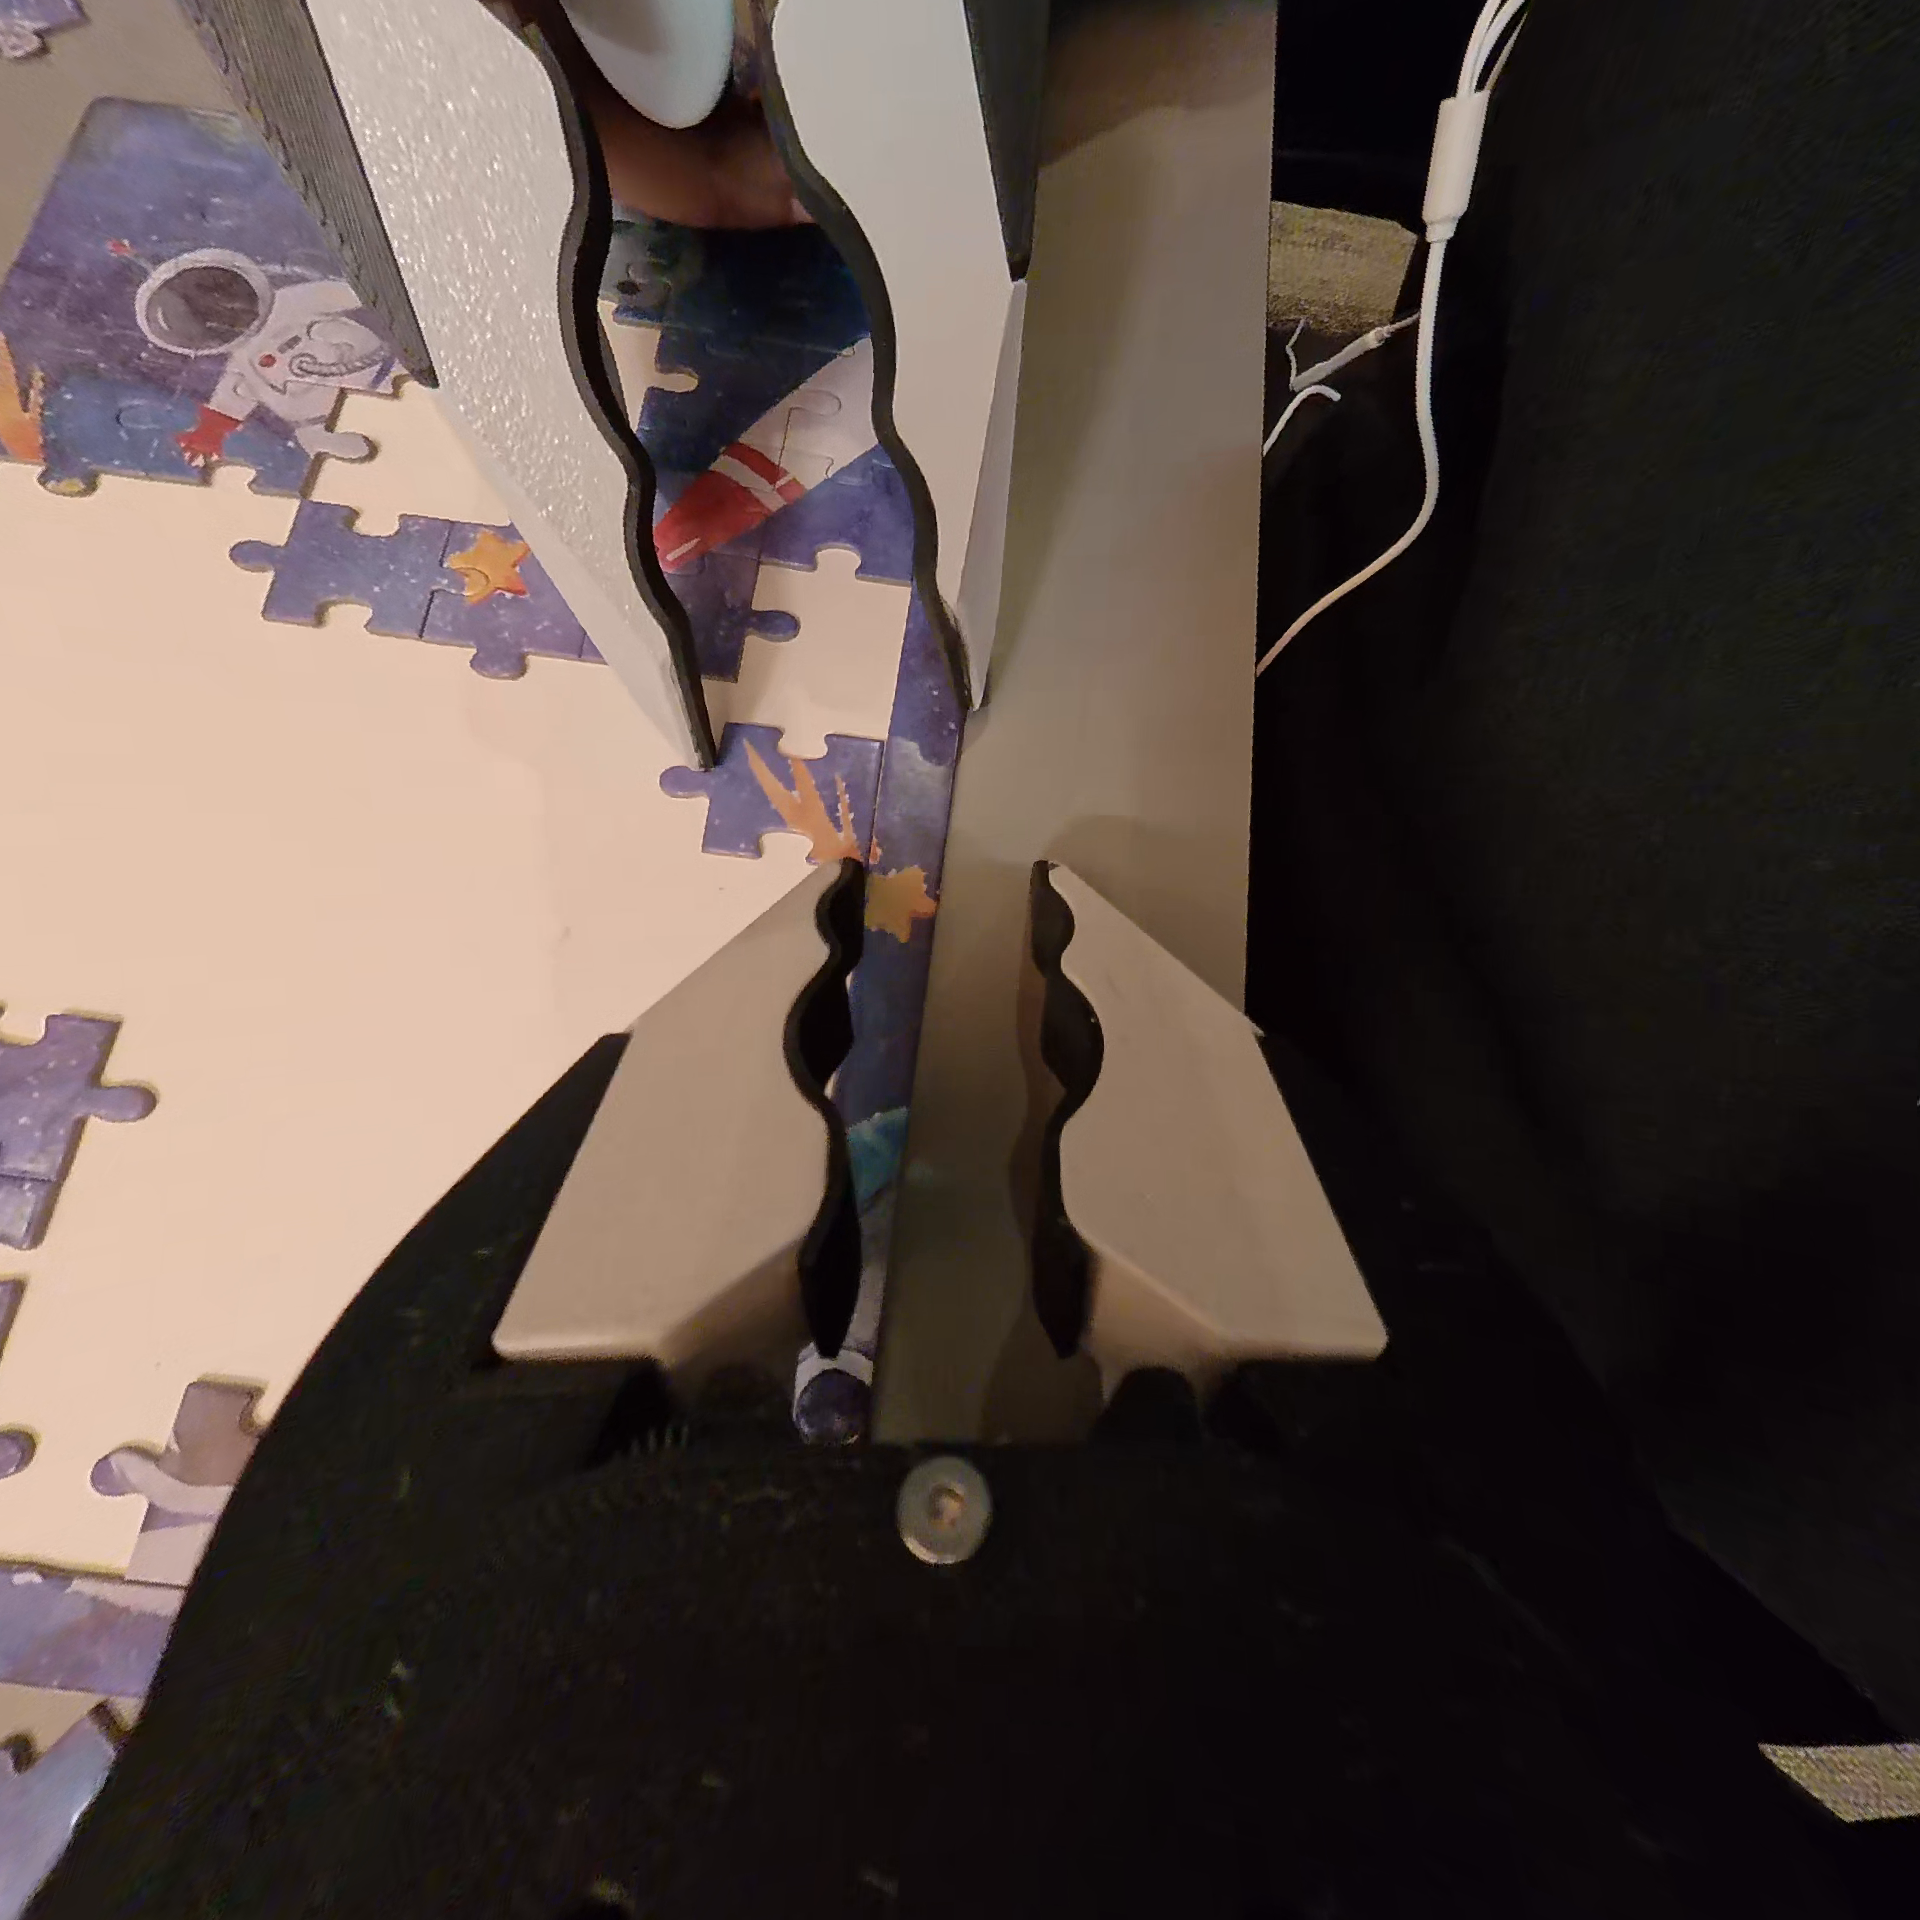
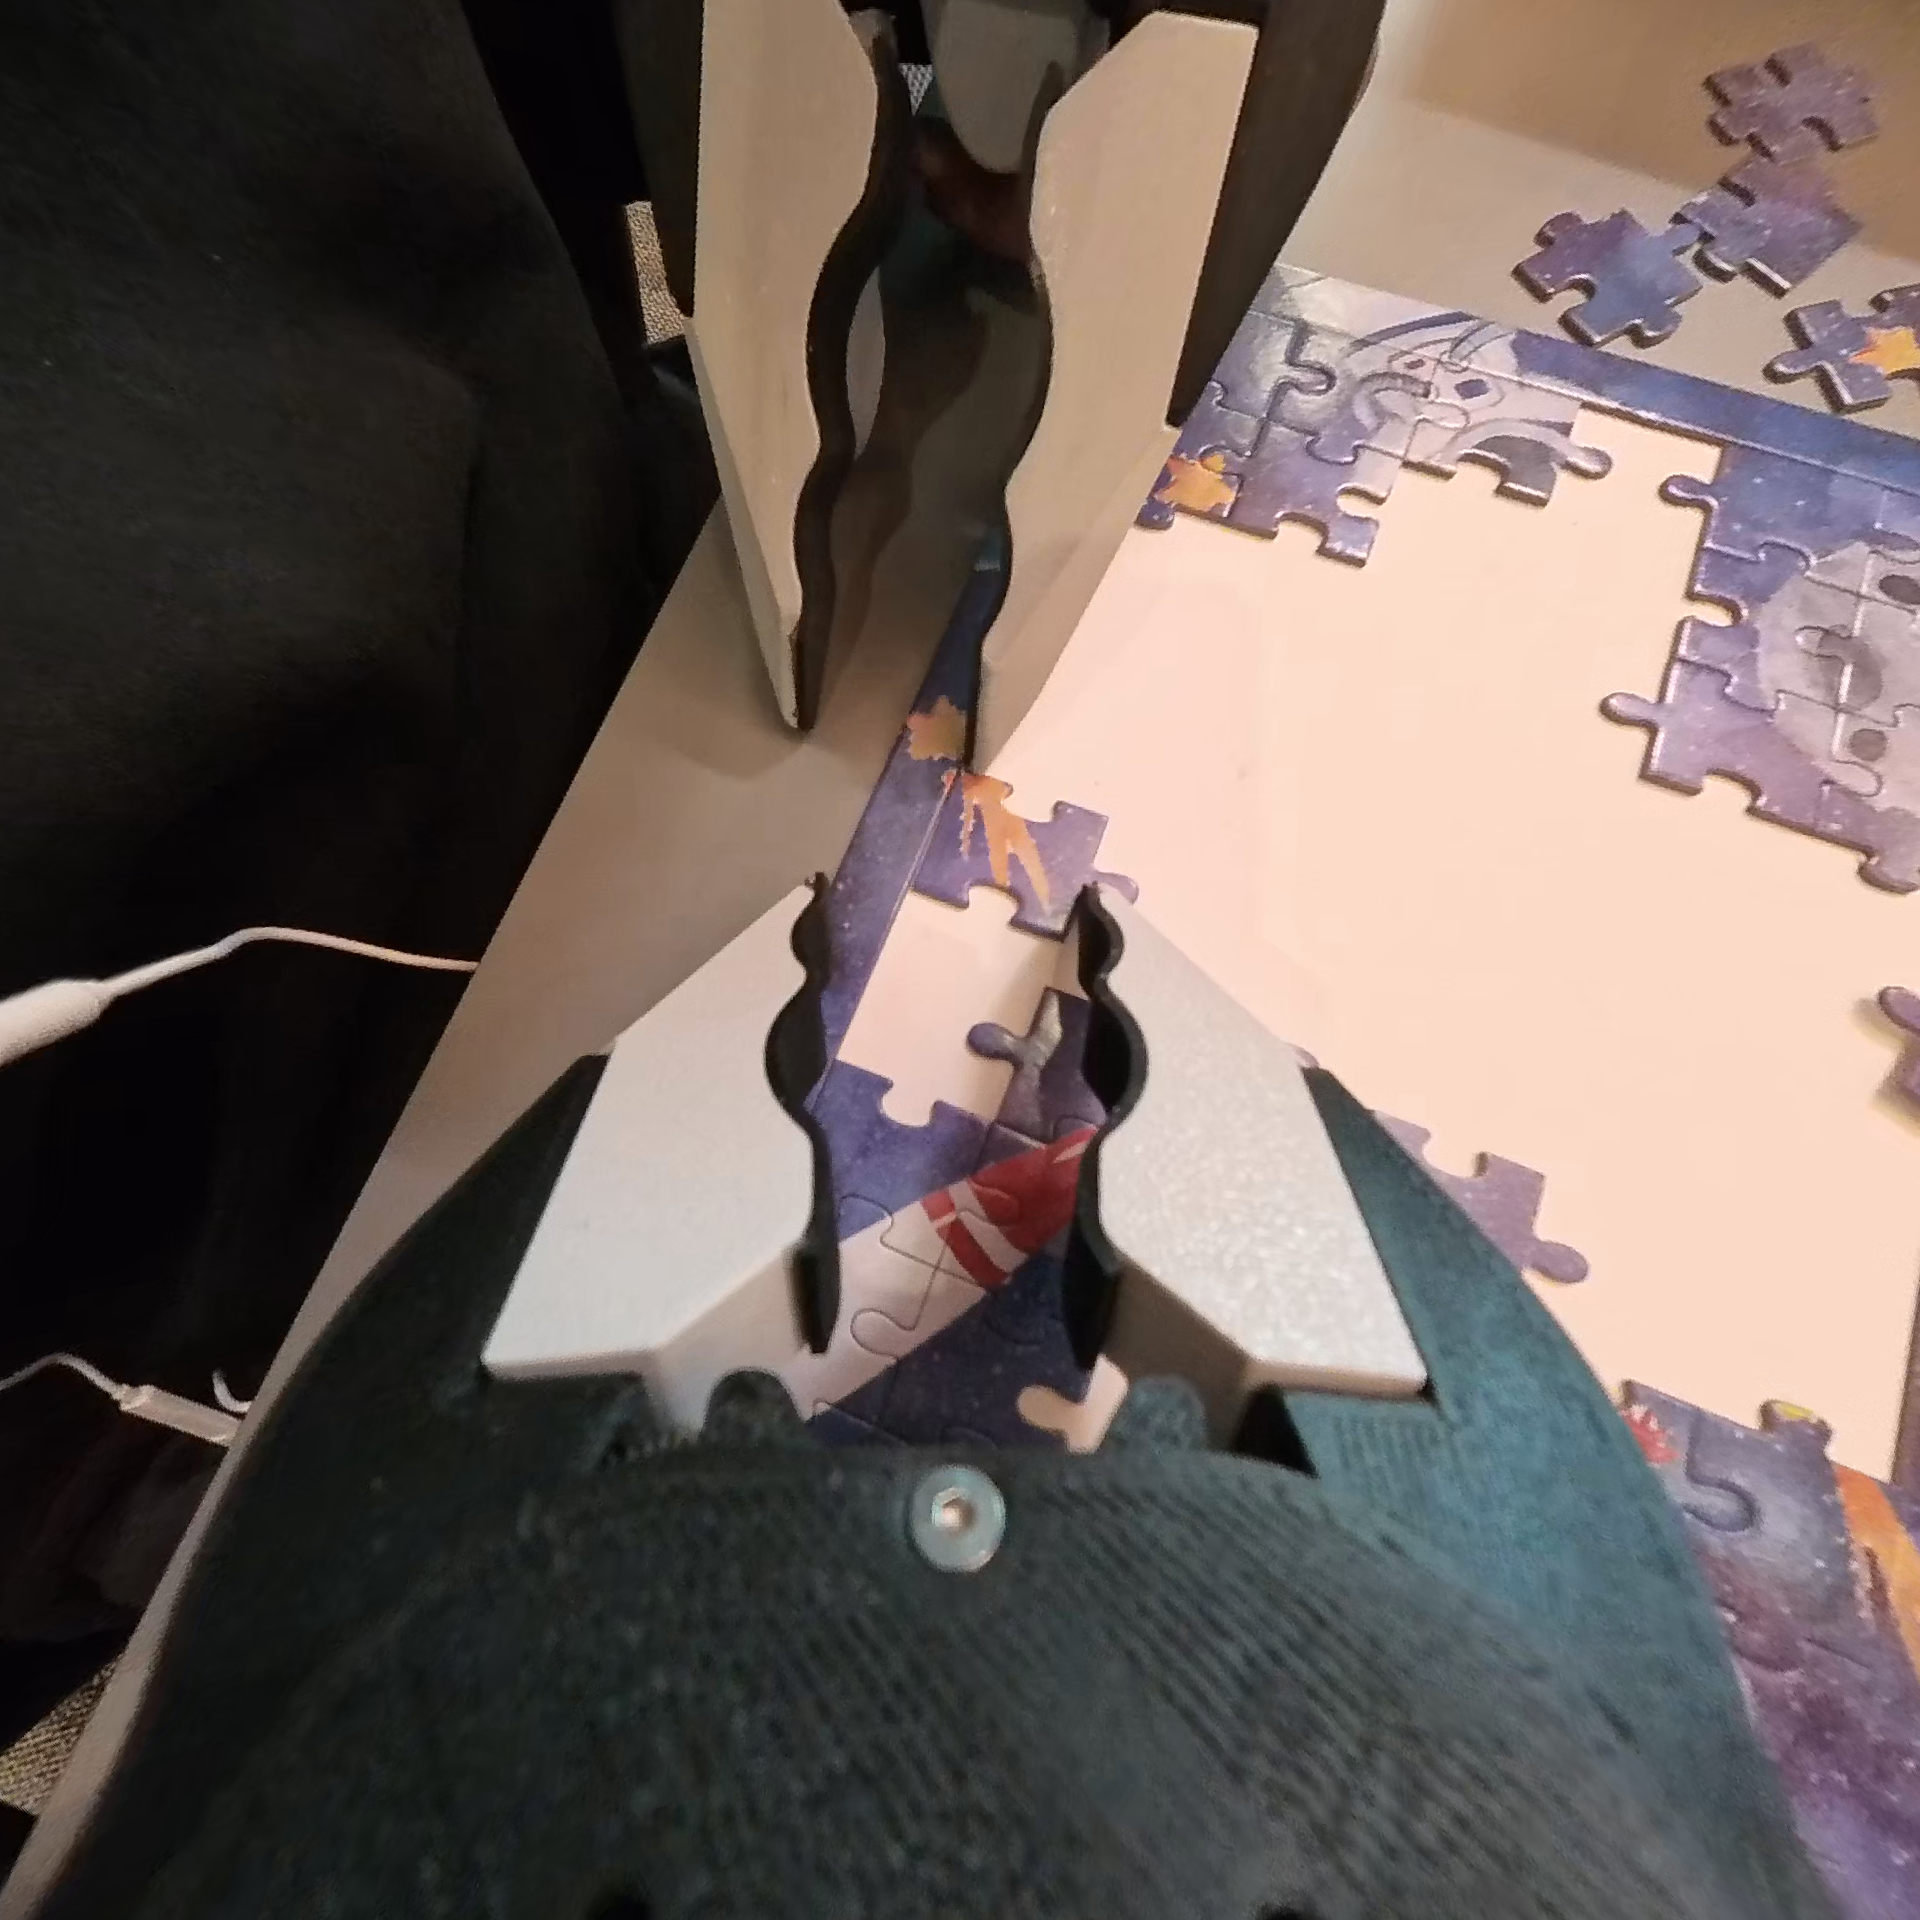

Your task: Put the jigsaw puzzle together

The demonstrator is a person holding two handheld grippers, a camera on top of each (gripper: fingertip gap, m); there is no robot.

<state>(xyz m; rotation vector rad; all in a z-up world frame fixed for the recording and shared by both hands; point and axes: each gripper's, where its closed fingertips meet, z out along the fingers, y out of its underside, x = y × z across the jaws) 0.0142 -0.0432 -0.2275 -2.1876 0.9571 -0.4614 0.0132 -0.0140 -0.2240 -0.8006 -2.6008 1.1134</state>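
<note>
Puzzle border strip (image 1: 920, 748): thin, light card with loosely locked joints, is lying along the table edge (image 1: 1132, 623); likely bending or parting if lifted, so better slid flat.
Left gripper (image 1: 945, 868): is straddling that strip, jaws parted, gripping nothing.
Right gripper (image 2: 951, 888): is facing it, jaws apart, empty, over the rocket pieces (image 2: 977, 1205).
Comet piece (image 1: 790, 800): is lying between the two grippers.

left gripper (image 1: 940, 862) facing right gripper (image 2: 945, 888) tip to tip, both angling down, jaws on each standing apart, nothing pressing between either pair of pads
</note>
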